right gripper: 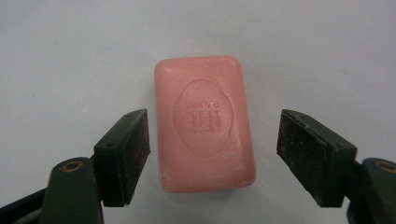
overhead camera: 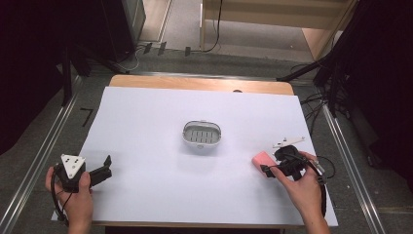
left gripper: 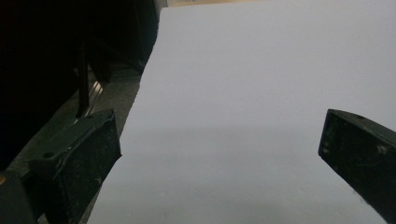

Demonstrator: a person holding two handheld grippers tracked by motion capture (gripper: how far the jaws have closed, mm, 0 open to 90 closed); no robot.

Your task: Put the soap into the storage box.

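A pink bar of soap (overhead camera: 262,158) lies flat on the white sheet at the right, stamped face up. In the right gripper view the soap (right gripper: 203,123) sits between the two black jaws of my right gripper (right gripper: 215,135). The left pad is close beside the soap's edge and the right pad stands clear of it, so the gripper is open. In the high view the right gripper (overhead camera: 268,168) points left at the soap. A white oval soap dish (overhead camera: 186,132) with a slatted insert stands mid-table. My left gripper (overhead camera: 105,168) rests open at the sheet's left edge, its jaws (left gripper: 219,140) holding nothing.
A white sheet (overhead camera: 146,126) covers the table, with a wooden strip (overhead camera: 195,82) bare at the far edge. A small white strip (overhead camera: 288,142) lies just beyond the right hand. Cables (overhead camera: 316,105) and dark stands flank the table's right side, and metal rails run along both sides.
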